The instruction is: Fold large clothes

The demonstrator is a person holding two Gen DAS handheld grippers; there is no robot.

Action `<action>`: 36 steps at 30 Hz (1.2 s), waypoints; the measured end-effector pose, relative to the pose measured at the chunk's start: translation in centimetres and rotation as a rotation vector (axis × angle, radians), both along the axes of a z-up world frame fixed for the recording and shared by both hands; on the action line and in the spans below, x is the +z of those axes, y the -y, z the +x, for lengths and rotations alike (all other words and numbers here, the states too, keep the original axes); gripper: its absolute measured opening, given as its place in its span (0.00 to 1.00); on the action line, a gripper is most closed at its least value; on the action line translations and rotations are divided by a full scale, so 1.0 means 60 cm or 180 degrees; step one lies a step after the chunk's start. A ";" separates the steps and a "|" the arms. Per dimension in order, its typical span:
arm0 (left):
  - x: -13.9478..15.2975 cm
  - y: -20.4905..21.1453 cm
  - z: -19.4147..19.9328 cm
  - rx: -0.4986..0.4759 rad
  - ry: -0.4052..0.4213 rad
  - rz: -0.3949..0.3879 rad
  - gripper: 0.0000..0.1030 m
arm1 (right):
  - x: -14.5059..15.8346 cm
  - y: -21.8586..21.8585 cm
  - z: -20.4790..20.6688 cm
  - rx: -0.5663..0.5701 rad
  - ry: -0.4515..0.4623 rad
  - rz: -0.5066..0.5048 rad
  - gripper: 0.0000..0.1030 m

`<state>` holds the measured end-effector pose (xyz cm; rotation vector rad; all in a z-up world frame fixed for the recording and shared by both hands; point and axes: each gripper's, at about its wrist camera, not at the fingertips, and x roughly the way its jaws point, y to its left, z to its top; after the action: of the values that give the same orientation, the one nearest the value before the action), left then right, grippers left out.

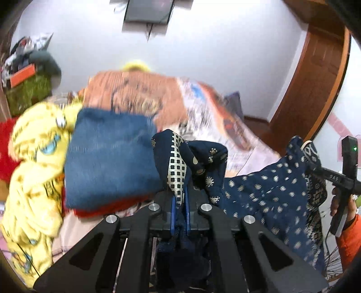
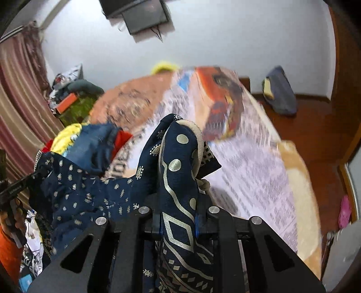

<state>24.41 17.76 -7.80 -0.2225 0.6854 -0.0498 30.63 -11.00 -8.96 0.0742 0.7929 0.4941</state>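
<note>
Navy garment (image 2: 178, 171) hides right gripper's (image 2: 178, 222) clamped jaws

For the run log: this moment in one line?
left gripper: shut on navy garment | right gripper: shut on navy garment | garment: lifted

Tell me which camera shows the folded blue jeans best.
The left wrist view: the folded blue jeans lie broad and unobstructed on the bed, beside the yellow garment. The right wrist view shows only a crumpled corner behind the navy patterned cloth.

A home bedroom: a bed (image 2: 259, 171) under printed bedding, a wall-mounted television (image 2: 144, 15), a curtain (image 2: 20, 101), piled clothes (image 1: 38, 157).
</note>
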 end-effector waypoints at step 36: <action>-0.164 -0.182 0.328 0.0715 -0.0816 0.0514 0.12 | -0.137 -0.093 0.293 -0.0266 -0.0434 -0.0405 0.18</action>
<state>44.07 28.69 -17.66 -0.1504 0.9111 0.2520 48.18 -5.39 -17.15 0.0230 0.9492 0.3611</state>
